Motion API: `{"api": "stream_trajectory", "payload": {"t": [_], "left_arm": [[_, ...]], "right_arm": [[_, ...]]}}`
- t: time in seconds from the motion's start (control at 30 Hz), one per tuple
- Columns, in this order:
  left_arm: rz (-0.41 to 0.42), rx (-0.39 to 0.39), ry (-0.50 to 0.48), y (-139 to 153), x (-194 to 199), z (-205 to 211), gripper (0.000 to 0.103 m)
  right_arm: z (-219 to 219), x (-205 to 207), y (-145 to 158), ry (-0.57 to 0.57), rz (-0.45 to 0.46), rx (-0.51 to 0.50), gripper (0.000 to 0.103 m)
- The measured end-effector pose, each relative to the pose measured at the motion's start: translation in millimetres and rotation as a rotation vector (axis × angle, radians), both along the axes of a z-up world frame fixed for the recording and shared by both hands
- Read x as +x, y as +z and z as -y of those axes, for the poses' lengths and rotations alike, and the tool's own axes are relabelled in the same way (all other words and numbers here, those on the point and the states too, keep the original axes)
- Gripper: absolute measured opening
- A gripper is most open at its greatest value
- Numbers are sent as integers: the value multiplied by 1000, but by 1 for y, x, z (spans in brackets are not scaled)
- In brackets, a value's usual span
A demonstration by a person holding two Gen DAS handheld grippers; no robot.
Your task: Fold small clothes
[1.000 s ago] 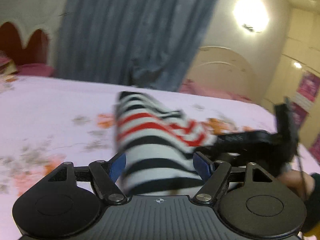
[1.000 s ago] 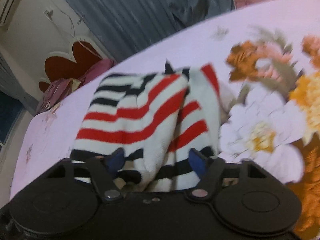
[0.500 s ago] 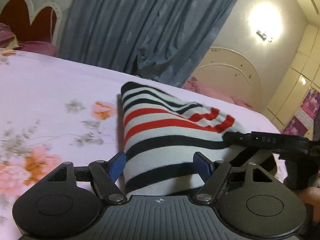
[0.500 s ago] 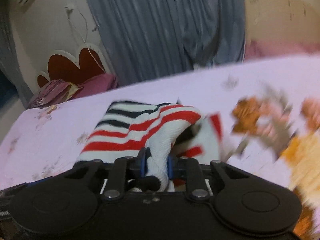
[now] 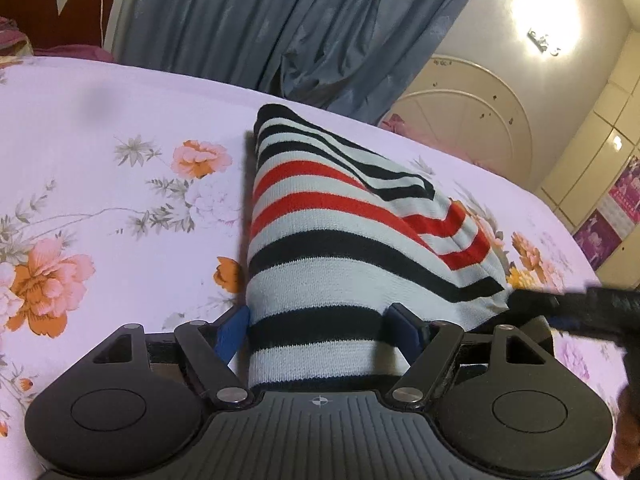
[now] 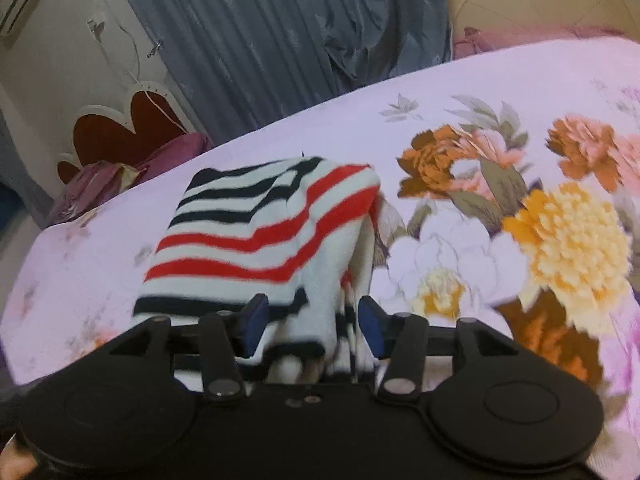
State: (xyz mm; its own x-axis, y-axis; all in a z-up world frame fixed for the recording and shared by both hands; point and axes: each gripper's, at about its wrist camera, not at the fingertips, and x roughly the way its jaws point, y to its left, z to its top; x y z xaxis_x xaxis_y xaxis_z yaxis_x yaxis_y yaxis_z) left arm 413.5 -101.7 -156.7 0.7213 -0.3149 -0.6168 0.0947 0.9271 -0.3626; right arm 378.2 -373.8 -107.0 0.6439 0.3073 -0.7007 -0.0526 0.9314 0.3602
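A knitted garment [image 5: 340, 216] with white, black and red stripes lies folded on the floral bedsheet [image 5: 100, 200]. Its near end fills the gap of my left gripper [image 5: 320, 330]. Both blue pads touch its sides, and the cloth fans out wider beyond them. In the right wrist view the same garment [image 6: 260, 232] lies ahead and to the left. My right gripper [image 6: 314, 320] is opening. A loose white fold still hangs between its pads, and they do not press on it.
The pink sheet with large flowers [image 6: 520, 240] spreads to the right. A grey-blue curtain [image 5: 280, 20] hangs behind the bed. A red heart-shaped headboard [image 6: 120, 136] with pillows stands on the left. The other tool's black bar [image 5: 592, 300] and a hand [image 5: 624, 432] sit at my left view's right edge.
My right gripper pinched a fold of the garment half a second ago and has since spread its pads. My left gripper sank toward the bed with the garment staying between its pads.
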Motion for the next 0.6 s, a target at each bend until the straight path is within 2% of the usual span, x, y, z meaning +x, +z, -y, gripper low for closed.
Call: {"api": "stream_trajectory", "payload": {"t": [0.03,0.1,0.17,0.2,0.23,0.3,0.43,0.6], "left_arm": [[1,0,0,1,1,-2,74],[6,7,-3,2,1,-3,74],[8,17,-11,0,1,-2,74],[3,17,-15,-1,2,-2,75],[-5,17,-17,-2,3,-1,76],[-10,19,-7,-2,3,-1,76],[4,52,-4,10,1,2,76],[41,62,6,31,-4,2,76]], "right_arm": [[0,-5,0,2,-1,-10,44],[-3,-20,-2,0,2,-32,28],[-5,-27,-9,-6,2,-76,20],[-5,-29,-15,-27,7,-123,25],[-1,-28,-22,-41,-3,-128,28],[7,-27,-29,-72,-30,-77,30],[-3,-29,-8,-43,12,-125,27],[-13,-22,21,-24,108,-156,31]]}}
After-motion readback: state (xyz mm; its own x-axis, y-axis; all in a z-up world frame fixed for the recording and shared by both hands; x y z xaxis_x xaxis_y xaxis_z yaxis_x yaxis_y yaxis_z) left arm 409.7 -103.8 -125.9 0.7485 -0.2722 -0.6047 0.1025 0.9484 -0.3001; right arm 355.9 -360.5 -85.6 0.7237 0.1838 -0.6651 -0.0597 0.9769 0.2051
